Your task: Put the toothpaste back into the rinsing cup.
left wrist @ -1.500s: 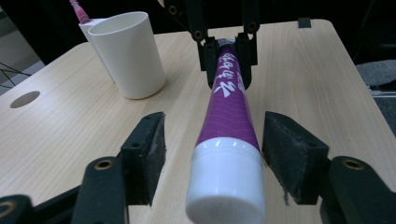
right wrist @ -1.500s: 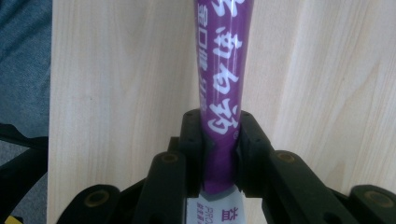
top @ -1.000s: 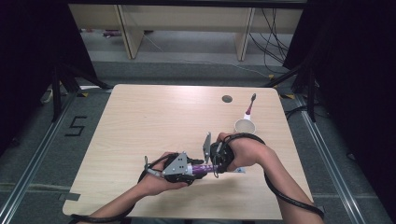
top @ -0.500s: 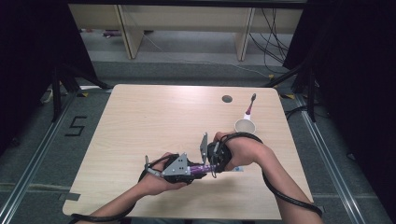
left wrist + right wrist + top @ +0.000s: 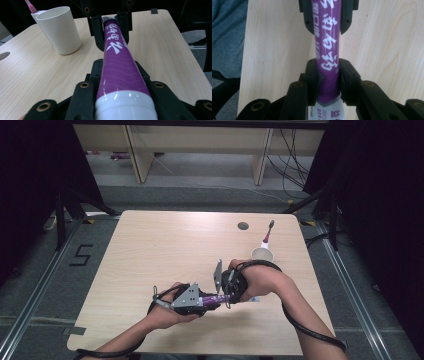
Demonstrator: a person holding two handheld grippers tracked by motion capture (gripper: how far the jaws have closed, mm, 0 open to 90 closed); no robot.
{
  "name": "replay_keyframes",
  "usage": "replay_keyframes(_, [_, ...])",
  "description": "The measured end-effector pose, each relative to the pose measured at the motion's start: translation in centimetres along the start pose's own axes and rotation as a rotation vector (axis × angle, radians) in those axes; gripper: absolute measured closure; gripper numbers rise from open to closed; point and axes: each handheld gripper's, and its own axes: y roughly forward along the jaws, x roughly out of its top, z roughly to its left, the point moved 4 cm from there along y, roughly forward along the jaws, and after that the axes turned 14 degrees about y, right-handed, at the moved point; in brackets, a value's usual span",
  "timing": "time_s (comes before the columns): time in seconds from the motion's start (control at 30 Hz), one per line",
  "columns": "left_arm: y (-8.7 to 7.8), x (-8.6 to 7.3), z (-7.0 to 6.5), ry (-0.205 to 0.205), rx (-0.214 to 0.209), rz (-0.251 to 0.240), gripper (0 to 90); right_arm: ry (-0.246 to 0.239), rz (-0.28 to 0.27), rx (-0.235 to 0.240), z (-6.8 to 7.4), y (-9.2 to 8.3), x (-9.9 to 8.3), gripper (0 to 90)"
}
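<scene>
Seen from above: pale wooden table (image 5: 165,250), two forearms entering from the near edge, each hand carrying a black two-jaw gripper. Purple tube (image 5: 214,298) with white lettering held level just above the near middle of the tabletop, stretched between the two grippers.

Left gripper (image 5: 202,301) on the near left, pointing right, topped by a grey three-cornered plate. Jaws partly closed, pads pressed against both sides of the tube close to its white cap (image 5: 126,106). Jaws just closed inward, tube between them.

Right gripper (image 5: 226,295) just to the right of it, pointing left, facing the other head-on. Jaws partly closed around the flat crimped end of the tube, pads (image 5: 312,82) touching the purple sides. Jaws just eased slightly wider, tube still between them.

In the left gripper view: tube (image 5: 120,60) running away from the camera into the opposite black jaws. In the right gripper view: tube (image 5: 327,45) running upward to the other gripper's jaws, white printed crimp at the bottom.

White paper cup (image 5: 262,255) upright on the far right of the table, well apart from the tube, with a toothbrush (image 5: 268,234) standing in it, handle tilted toward the far side. Small round hole (image 5: 243,226) in the tabletop to the far left of the cup.
</scene>
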Motion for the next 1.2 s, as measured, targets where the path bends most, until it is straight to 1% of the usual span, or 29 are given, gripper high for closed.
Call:
replay_keyframes(0.03, [0.0,0.0,0.0,-0.001,0.001,0.001,68.4,0.015,0.023,-0.016,0.0,-0.2,0.0,69.8])
replay_keyframes(0.07, [-0.1,0.0,0.1,0.002,-0.001,0.006,68.4,0.008,0.009,-0.014,-0.1,-0.2,0.0,68.7])
replay_keyframes(0.13, [-0.1,0.0,0.1,-0.006,0.006,-0.002,68.4,0.028,-0.007,0.000,0.0,-0.1,0.0,67.0])
replay_keyframes(0.17, [-0.1,0.0,0.0,-0.011,0.008,-0.006,68.4,0.019,0.006,-0.019,-0.2,-0.3,0.0,66.7])
replay_keyframes(0.23, [-0.1,0.0,0.1,-0.026,0.014,-0.012,68.4,-0.003,0.000,-0.030,-0.4,-0.4,0.0,65.6])
replay_keyframes(0.27, [-0.1,0.0,0.1,-0.030,0.014,-0.018,68.4,0.039,-0.006,-0.031,-0.3,-0.6,-0.1,64.1])
replay_keyframes(0.3, [-0.1,-0.1,0.1,-0.037,0.021,-0.022,68.4,0.034,-0.014,-0.030,-0.3,-0.6,-0.1,62.7])
replay_keyframes(0.37, [-0.2,-0.1,0.2,-0.042,0.024,-0.025,68.4,0.057,-0.021,-0.044,-0.4,-0.9,-0.3,60.8])
replay_keyframes(0.43, [-0.3,-0.2,0.2,-0.052,0.031,-0.028,68.4,0.039,-0.049,-0.051,-0.6,-1.1,-0.4,58.3])
replay_keyframes(0.5, [-0.4,-0.2,0.3,-0.065,0.043,-0.048,68.4,0.093,-0.060,-0.054,-0.5,-1.5,-0.7,55.8])
replay_keyframes(0.53, [-0.6,-0.2,0.4,-0.066,0.047,-0.044,68.4,0.057,-0.103,-0.068,-0.9,-1.8,-0.7,54.3])
replay_keyframes(0.57, [-0.7,-0.3,0.5,-0.071,0.056,-0.047,68.4,0.100,-0.127,-0.081,-0.7,-2.1,-0.9,52.2])
replay_keyframes(0.6, [-0.9,-0.4,0.7,-0.073,0.071,-0.048,68.4,0.087,-0.172,-0.088,-1.0,-2.4,-0.9,49.5])
replay_keyframes(0.63, [-1.0,-0.4,0.8,-0.080,0.080,-0.052,68.4,0.148,-0.237,-0.098,-1.0,-2.9,-1.2,46.6])
replay_keyframes(0.7, [-1.3,-0.6,1.1,-0.094,0.101,-0.059,68.4,0.259,-0.336,-0.089,-0.8,-3.6,-1.8,46.1])
replay_keyframes(0.73, [-1.5,-0.7,1.3,-0.101,0.117,-0.059,68.4,0.269,-0.418,-0.095,-1.0,-4.0,-2.0,45.1])
replay_keyframes(0.77, [-1.6,-0.7,1.5,-0.098,0.123,-0.056,68.4,0.299,-0.493,-0.119,-1.2,-4.4,-2.4,43.6])
replay_keyframes(0.8, [-1.8,-0.8,1.7,-0.104,0.142,-0.058,68.4,0.351,-0.542,-0.132,-1.1,-4.7,-2.7,42.4])
replay_keyframes(0.83, [-2.0,-0.9,2.0,-0.114,0.165,-0.062,68.4,0.373,-0.626,-0.155,-1.3,-5.0,-3.0,41.1])
replay_keyframes(0.87, [-2.2,-1.0,2.2,-0.124,0.176,-0.067,68.4,0.442,-0.716,-0.154,-1.3,-5.2,-3.4,39.7])
replay_keyframes(0.9, [-2.3,-1.0,2.3,-0.133,0.190,-0.070,68.4,0.483,-0.772,-0.144,-1.2,-5.1,-3.8,39.0])
replay_keyframes(0.93, [-2.5,-1.1,2.6,-0.140,0.216,-0.076,68.4,0.484,-0.816,-0.149,-1.2,-5.1,-4.0,39.0])
replay_keyframes(0.97, [-2.6,-1.1,2.8,-0.143,0.227,-0.079,68.4,0.532,-0.872,-0.147,-1.1,-4.8,-4.4,38.7])
replay_keyframes(1.0, [-2.8,-1.2,3.0,-0.149,0.245,-0.081,68.4,0.550,-0.892,-0.145,-1.0,-4.6,-4.7,38.7])
replay_keyframes(1.03, [-2.9,-1.2,3.1,-0.152,0.258,-0.080,68.4,0.578,-0.946,-0.151,-0.9,-4.3,-4.9,38.7])
replay_keyframes(1.07, [-3.0,-1.3,3.3,-0.158,0.272,-0.088,68.4,0.596,-0.969,-0.150,-0.9,-4.2,-5.1,39.0])
replay_keyframes(1.1, [-3.2,-1.3,3.4,-0.160,0.288,-0.081,68.4,0.631,-1.015,-0.156,-0.9,-4.0,-5.3,39.2])
replay_keyframes(1.13, [-3.3,-1.4,3.6,-0.164,0.306,-0.083,68.4,0.665,-1.067,-0.140,-0.8,-3.7,-5.4,39.2])
replay_keyframes(1.2, [-3.5,-1.5,3.9,-0.169,0.331,-0.084,68.4,0.730,-1.137,-0.090,-0.6,-3.3,-5.5,38.6])
